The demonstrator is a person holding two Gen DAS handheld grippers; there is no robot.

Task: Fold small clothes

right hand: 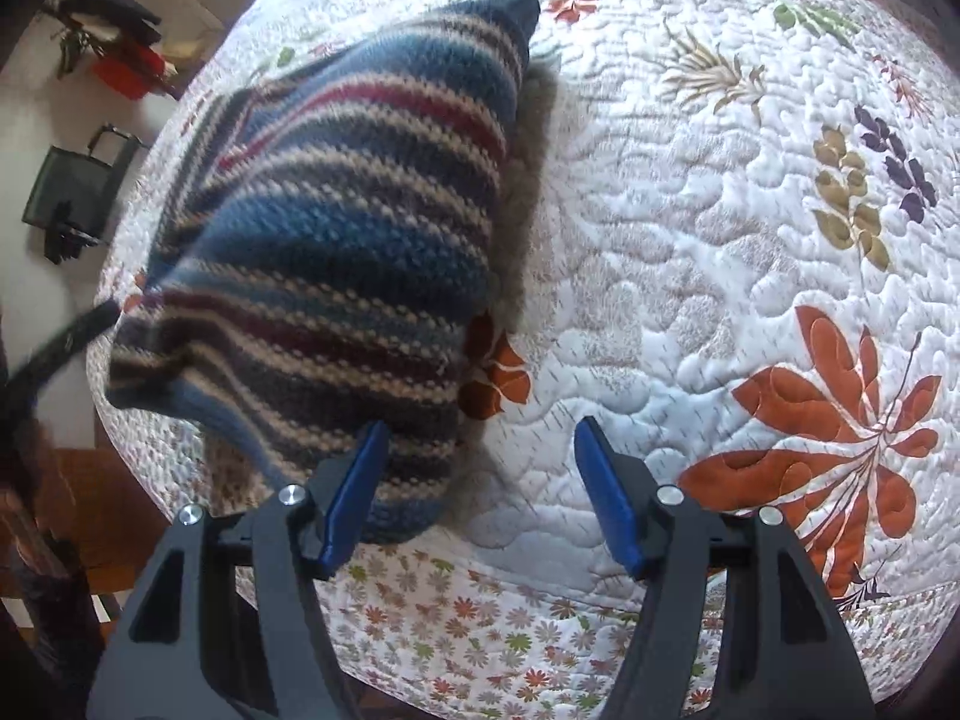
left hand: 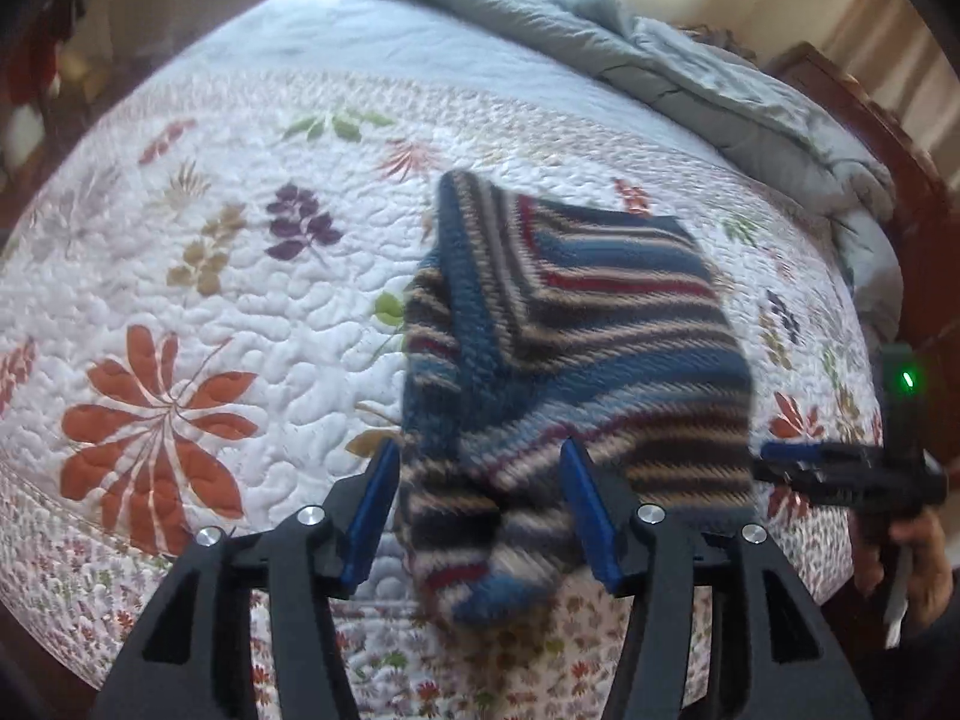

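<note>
— Where can I pass with my left hand-held gripper (left hand: pixel 480 510)?

— The white floral quilted bed cover (left hand: pixel 240 276) lies bare to its left. The striped blue knitted garment (left hand: pixel 576 324) hangs between my blue pads; a rumpled grey blanket (left hand: pixel 690 78) blocks the far edge.

— My right hand-held gripper (right hand: pixel 480 492)?

— Open quilt ahead and rightward; garment at its left.

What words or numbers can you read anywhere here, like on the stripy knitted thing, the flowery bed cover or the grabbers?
None: no words, numbers or labels can be read in either view.
The striped knit shows only stripes.
The quilt shows only printed flowers and leaves.
The left gripper and right gripper show bare blue pads and black plastic, no writing.
The green light on the right gripper is a plain dot, not a sign.
</note>
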